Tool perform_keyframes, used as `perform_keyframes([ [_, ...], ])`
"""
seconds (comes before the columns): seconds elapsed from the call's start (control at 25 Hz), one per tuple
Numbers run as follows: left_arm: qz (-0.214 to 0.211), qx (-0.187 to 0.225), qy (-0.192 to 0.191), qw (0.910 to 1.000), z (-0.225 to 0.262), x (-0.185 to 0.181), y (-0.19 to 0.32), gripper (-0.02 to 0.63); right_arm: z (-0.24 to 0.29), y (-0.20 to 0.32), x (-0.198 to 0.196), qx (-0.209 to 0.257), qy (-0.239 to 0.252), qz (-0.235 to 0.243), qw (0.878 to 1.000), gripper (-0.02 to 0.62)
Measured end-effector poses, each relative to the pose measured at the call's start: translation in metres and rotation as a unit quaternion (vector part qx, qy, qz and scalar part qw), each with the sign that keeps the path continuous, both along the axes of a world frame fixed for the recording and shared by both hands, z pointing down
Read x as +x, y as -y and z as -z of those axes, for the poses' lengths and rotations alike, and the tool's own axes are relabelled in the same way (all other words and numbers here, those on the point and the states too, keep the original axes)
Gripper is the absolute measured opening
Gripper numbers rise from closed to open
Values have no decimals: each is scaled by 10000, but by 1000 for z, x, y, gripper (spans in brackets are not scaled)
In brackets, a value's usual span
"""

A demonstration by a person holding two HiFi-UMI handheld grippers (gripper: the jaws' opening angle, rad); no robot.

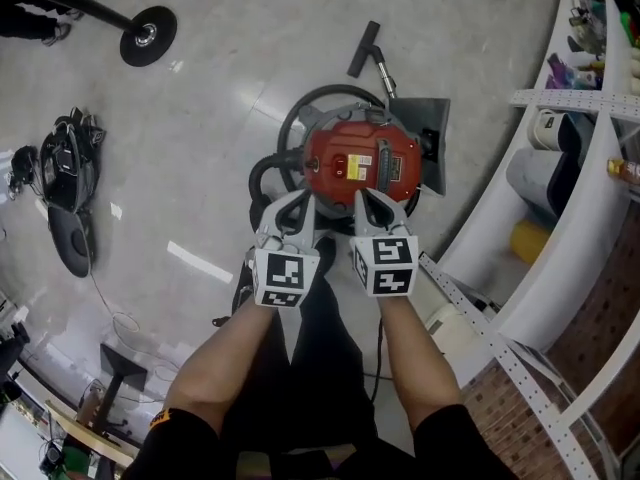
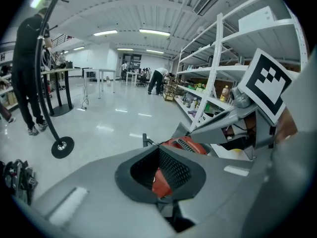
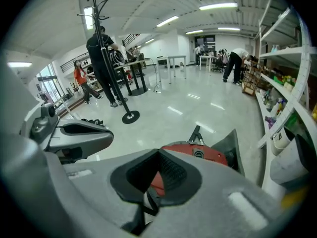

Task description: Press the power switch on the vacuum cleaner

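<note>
A red round vacuum cleaner point(image 1: 360, 163) stands on the floor, with a black hose point(image 1: 300, 108) looped around it and its wand point(image 1: 368, 46) lying beyond. There are labels on its top, but I cannot pick out the switch. My left gripper point(image 1: 293, 206) and right gripper point(image 1: 376, 204) hover side by side at the vacuum's near edge, just above it. Both are shut with nothing held. Past the shut left gripper point(image 2: 159, 149), the left gripper view shows the red vacuum point(image 2: 192, 145). The right gripper point(image 3: 158, 151) is also shut in its own view, with the vacuum point(image 3: 208, 155) just ahead.
White metal shelving point(image 1: 560, 218) with bottles curves along the right. A dark grey panel point(image 1: 432, 133) lies beside the vacuum. A coat stand base point(image 1: 148, 35) and black gear point(image 1: 65, 163) sit on the floor at left. People stand far off in the hall.
</note>
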State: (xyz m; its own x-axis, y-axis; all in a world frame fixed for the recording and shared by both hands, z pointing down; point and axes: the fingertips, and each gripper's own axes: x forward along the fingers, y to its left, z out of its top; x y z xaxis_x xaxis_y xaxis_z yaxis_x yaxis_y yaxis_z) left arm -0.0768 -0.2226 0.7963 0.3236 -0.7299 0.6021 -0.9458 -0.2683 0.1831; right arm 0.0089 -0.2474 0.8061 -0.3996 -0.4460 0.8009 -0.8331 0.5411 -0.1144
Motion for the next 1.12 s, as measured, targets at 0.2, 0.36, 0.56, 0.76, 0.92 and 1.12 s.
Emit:
perform_keyframes([
  [0.2, -215, -297, 158, 9992, -53, 0, 15, 14, -46, 10, -2, -248, -163, -65, 9995, -8],
  [0.36, -377, -453, 215, 9980, -79, -4, 24, 14, -71, 18, -6, -418, -273, -116, 9987, -8],
  [0.56, -537, -630, 274, 9962, -104, -6, 26, 14, -102, 24, -13, -631, -431, -108, 9970, -8],
  [0.76, -669, -694, 272, 9950, -119, -5, 34, 14, -122, 26, -17, -814, -579, -72, 9950, -8],
  [0.92, -731, -770, 268, 9940, -128, -6, 39, 14, -130, 26, -23, -924, -617, -90, 9938, -8],
  [1.12, -792, -771, 238, 9936, -132, -4, 42, 14, -141, 24, -21, -1018, -791, -90, 9916, -8],
])
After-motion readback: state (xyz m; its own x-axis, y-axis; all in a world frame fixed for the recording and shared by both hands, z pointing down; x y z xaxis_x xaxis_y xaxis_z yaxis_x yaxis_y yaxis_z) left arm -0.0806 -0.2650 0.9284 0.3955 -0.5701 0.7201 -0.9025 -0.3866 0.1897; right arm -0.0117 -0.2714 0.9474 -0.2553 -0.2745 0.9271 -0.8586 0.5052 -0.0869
